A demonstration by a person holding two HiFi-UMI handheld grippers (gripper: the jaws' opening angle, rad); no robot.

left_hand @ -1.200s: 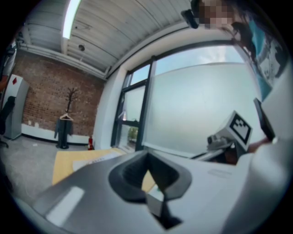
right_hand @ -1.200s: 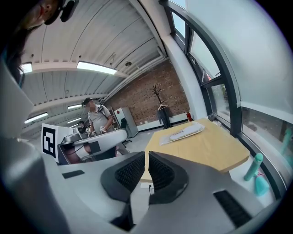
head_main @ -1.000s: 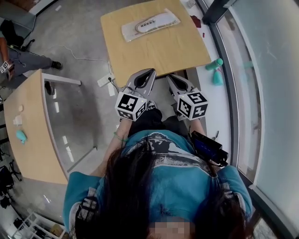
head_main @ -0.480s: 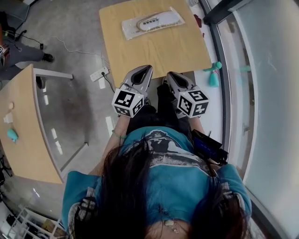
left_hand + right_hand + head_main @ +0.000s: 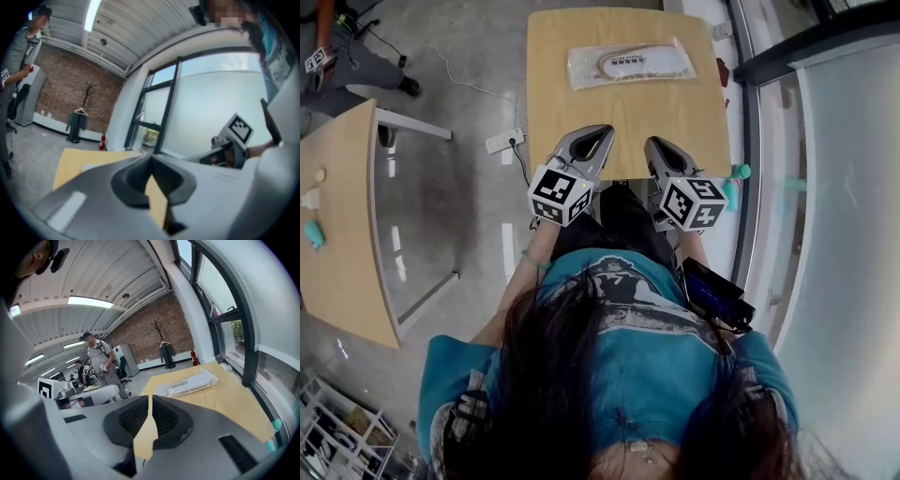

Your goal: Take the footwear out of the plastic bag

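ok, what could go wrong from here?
1. Left tool and right tool are shut; arriving like that would likely shove the bag along the table, maybe off the far edge.
2. The bag lies flat; a pinch may catch film and shoe together, so nothing comes out.
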